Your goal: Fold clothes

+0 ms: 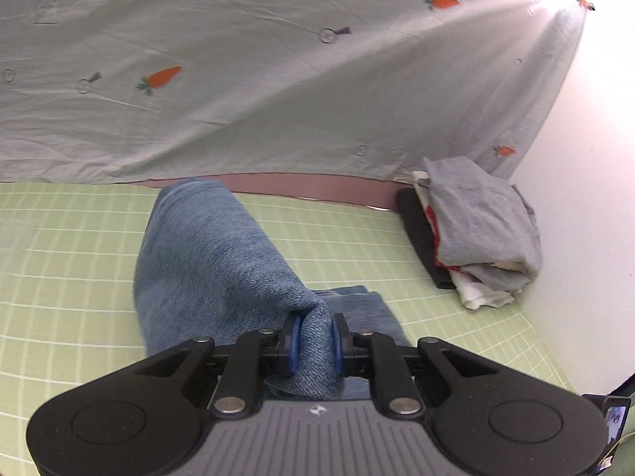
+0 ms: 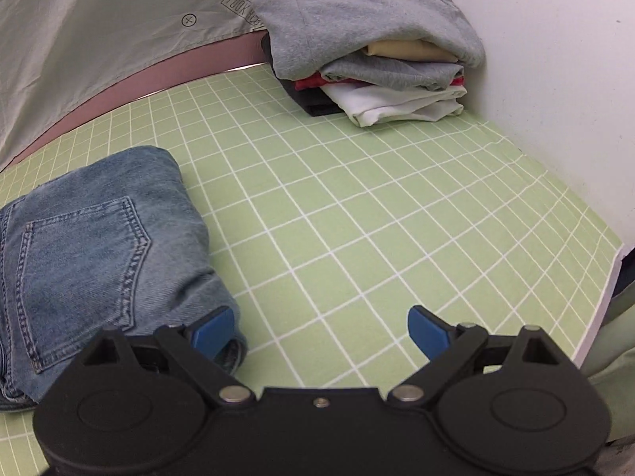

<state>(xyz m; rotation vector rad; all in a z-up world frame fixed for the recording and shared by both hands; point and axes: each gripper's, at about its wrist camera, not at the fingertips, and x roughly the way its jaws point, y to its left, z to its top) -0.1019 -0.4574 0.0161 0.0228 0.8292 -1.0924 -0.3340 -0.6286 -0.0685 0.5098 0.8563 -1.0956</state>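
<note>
A pair of blue jeans [image 1: 206, 261] lies folded on the green grid mat [image 1: 71, 261]. My left gripper [image 1: 315, 343] is shut on a bunched edge of the denim, which rises off the mat toward the camera. In the right wrist view the jeans [image 2: 91, 246] lie at the left with a back pocket facing up. My right gripper [image 2: 319, 331] stands open just right of them, low over the mat [image 2: 357, 218]. Its left blue pad [image 2: 210, 329] sits against the denim's near corner, and nothing is between the fingers.
A stack of folded clothes [image 1: 476, 234] with a grey garment on top sits at the mat's far right corner [image 2: 373, 47], against a white wall [image 2: 555, 79]. A pale sheet with carrot prints [image 1: 278, 59] hangs behind the mat. The mat's right edge [image 2: 607, 289] drops off nearby.
</note>
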